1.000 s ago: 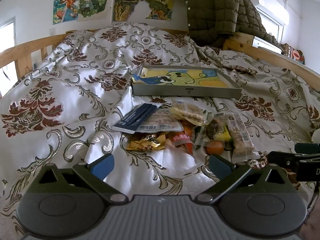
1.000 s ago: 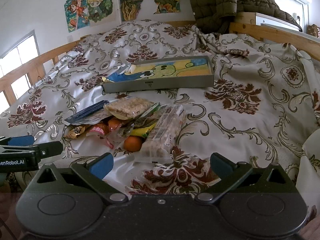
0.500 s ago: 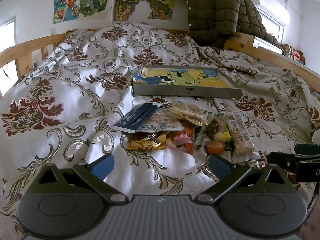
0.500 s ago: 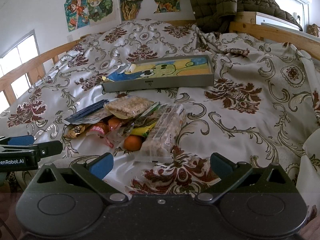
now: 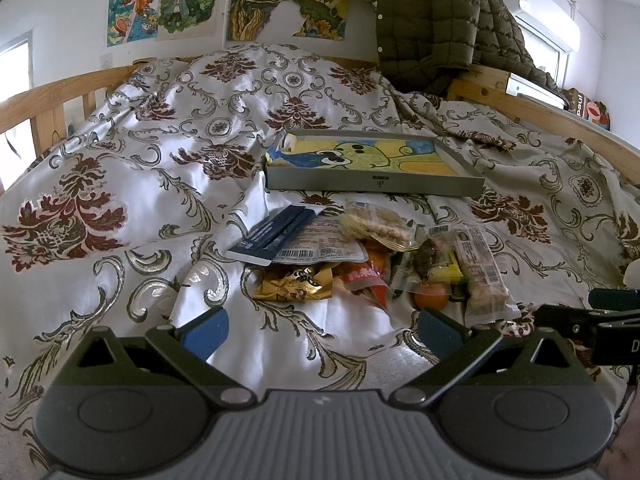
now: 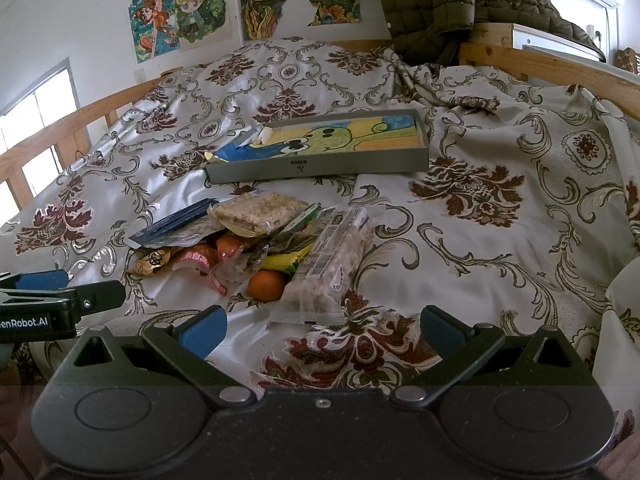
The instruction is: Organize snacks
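Observation:
A pile of snacks lies on the patterned bedspread: a dark blue packet (image 5: 276,230), a rice-cake pack (image 5: 376,226), a gold wrapper (image 5: 296,284), a red packet (image 5: 366,280), an orange (image 5: 431,295) and a long nut bar (image 5: 482,276). The nut bar (image 6: 332,264) and the orange (image 6: 266,285) also show in the right wrist view. Behind the pile stands a shallow grey tray (image 5: 376,183) with a cartoon picture inside; it also shows in the right wrist view (image 6: 320,168). My left gripper (image 5: 322,326) is open and empty just short of the pile. My right gripper (image 6: 322,326) is open and empty near the nut bar.
A wooden bed rail (image 5: 52,92) runs along the left and another (image 6: 552,68) along the right. An olive quilted jacket (image 5: 436,20) hangs at the head of the bed. Posters (image 5: 168,0) hang on the wall. The bedspread (image 5: 120,184) is wrinkled.

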`<state>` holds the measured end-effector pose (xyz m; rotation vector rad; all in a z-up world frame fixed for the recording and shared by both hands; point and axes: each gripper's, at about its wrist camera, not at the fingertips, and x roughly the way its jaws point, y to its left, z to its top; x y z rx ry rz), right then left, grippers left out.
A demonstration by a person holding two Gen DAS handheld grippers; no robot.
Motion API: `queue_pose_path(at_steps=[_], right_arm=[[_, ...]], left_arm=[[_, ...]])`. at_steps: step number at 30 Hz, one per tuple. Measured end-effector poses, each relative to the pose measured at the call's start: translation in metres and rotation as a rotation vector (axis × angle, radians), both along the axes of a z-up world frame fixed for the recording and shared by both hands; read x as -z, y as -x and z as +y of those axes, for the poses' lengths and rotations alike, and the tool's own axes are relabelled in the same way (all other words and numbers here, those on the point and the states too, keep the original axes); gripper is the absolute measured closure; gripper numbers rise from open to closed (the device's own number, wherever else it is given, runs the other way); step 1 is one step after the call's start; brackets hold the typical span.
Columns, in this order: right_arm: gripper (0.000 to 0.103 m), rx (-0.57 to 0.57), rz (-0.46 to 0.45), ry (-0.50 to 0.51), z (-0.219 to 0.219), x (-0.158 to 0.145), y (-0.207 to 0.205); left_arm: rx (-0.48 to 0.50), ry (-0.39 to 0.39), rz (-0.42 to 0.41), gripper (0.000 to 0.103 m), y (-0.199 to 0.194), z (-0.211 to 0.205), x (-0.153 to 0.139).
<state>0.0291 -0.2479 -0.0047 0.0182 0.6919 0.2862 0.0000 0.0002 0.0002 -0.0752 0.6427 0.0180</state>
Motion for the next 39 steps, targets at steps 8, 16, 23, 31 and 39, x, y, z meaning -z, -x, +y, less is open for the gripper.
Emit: queue_pose_path(at_steps=[8, 16, 23, 31, 39], right_arm=[[0.001, -0.001, 0.001, 0.000, 0.000, 0.000, 0.000], [0.000, -0.005, 0.014, -0.001, 0.001, 0.000, -0.001], [0.001, 0.005, 0.032, -0.011, -0.007, -0.006, -0.024], [0.001, -0.039, 0.069, 0.036, -0.019, 0.002, -0.064], [0.001, -0.064, 0.114, 0.020, -0.016, 0.020, -0.084]], left_arm=[[0.002, 0.001, 0.000, 0.000, 0.000, -0.001, 0.000], [-0.003, 0.017, 0.009, 0.000, 0.001, 0.004, 0.003], [-0.025, 0.032, 0.012, 0.000, -0.014, 0.004, 0.000], [0.045, 0.008, 0.024, 0.000, -0.048, -0.008, -0.008], [0.148, -0.005, 0.057, 0.000, -0.083, -0.026, -0.012]])
